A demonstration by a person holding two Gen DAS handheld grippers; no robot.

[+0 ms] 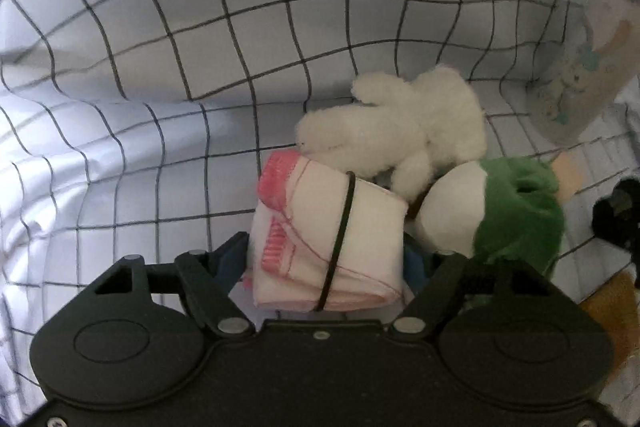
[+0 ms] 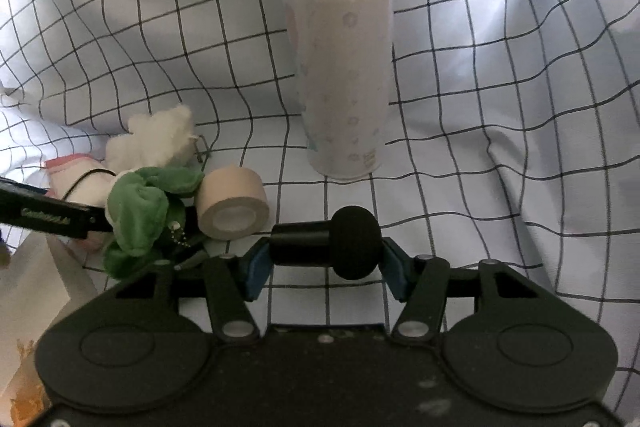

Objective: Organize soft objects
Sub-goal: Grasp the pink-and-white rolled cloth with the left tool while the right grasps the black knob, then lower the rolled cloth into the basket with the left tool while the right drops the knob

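Note:
A folded white cloth with pink trim (image 1: pixel 320 227), bound by a black band, sits between the blue pads of my left gripper (image 1: pixel 324 255), which press on both its sides. Behind it lie a white plush toy (image 1: pixel 400 131) and a green and white plush toy (image 1: pixel 516 211), touching each other. In the right wrist view the same cloth (image 2: pixel 72 171), white plush (image 2: pixel 156 139) and green plush (image 2: pixel 136 211) lie at the left. My right gripper (image 2: pixel 324 259) is shut on a black microphone with a foam head (image 2: pixel 328 243).
A tall white bottle with a lilac lid (image 2: pixel 344 67) stands on the checked sheet (image 2: pixel 480 107). A beige tape roll (image 2: pixel 232 203) lies beside the green plush. A pale paper bag (image 2: pixel 32 307) is at the lower left. The sheet rises in folds behind.

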